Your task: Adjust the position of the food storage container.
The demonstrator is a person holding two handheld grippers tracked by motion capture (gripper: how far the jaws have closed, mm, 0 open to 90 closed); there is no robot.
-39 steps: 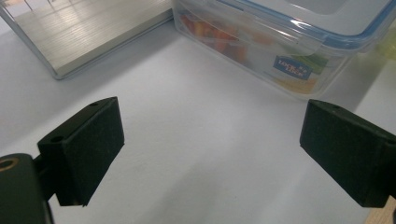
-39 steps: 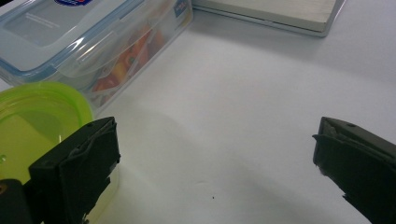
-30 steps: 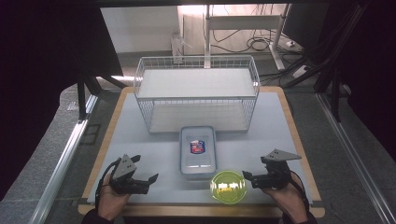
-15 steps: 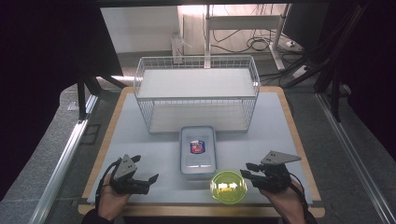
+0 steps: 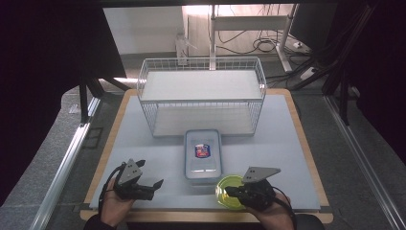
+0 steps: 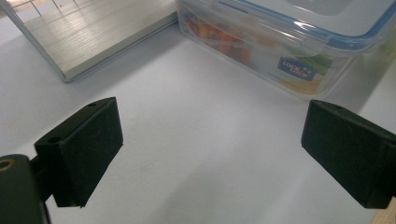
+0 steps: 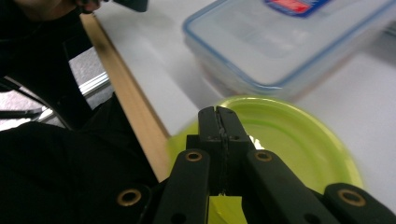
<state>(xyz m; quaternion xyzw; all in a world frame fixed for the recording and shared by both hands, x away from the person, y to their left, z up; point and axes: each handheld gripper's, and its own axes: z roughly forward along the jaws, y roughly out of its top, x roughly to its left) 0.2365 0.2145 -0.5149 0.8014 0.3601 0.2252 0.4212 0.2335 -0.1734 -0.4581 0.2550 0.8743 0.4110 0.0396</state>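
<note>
1. My right gripper (image 5: 229, 191) has just been closing; its jaws now press together over the near rim of the yellow-green plate (image 5: 226, 184). The right gripper view shows a sliver of that rim pinched between them.
2. The plate is round, shallow and glossy, at the near edge of the table (image 5: 287, 158), just right of centre.
3. My left gripper (image 5: 155, 184) rests near left, its matte black pads (image 6: 88, 149) spread wide over bare white tabletop.
4. The clear plastic food container (image 5: 203, 154), rounded, with a blue-trimmed lid, lies just beyond the plate.
5. The white wire shelf rack (image 5: 201, 91) spans the far middle.
6. A wooden lip (image 5: 301, 139) borders the table; open surface flanks the container.
</note>
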